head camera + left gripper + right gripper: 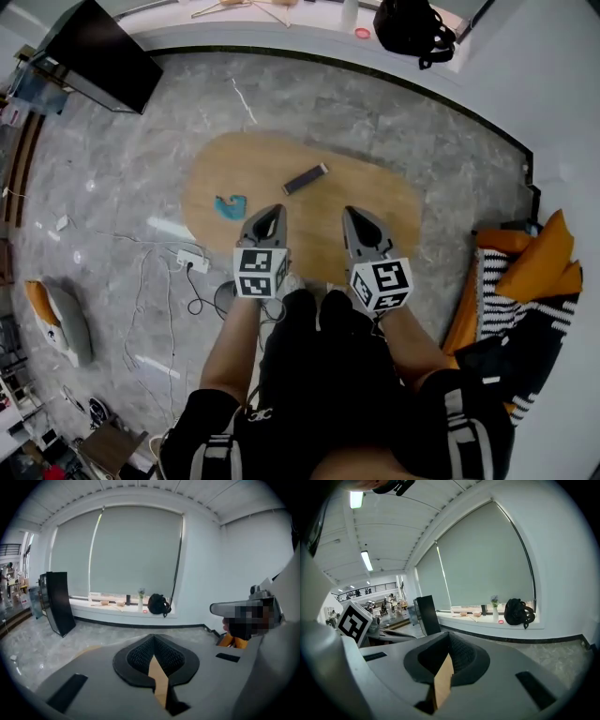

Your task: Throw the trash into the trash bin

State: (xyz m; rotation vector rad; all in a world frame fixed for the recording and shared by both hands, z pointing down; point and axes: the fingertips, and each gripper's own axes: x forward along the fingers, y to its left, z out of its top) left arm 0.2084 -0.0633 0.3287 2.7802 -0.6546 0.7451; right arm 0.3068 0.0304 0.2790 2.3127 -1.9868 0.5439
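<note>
The teal scrap [230,206] lies on the wooden table [375,187], just ahead and left of the left gripper [274,210], whose jaws are pressed together on nothing. The scrap looks light, soft and crumpled; I'd pinch its raised middle. A dark flat strip [306,178] lies ahead, between both grippers. The right gripper [352,213] is likewise closed and empty.

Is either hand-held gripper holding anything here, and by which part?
Nothing is held: the left hand-held gripper and the right hand-held gripper both have their jaws closed and empty.
</note>
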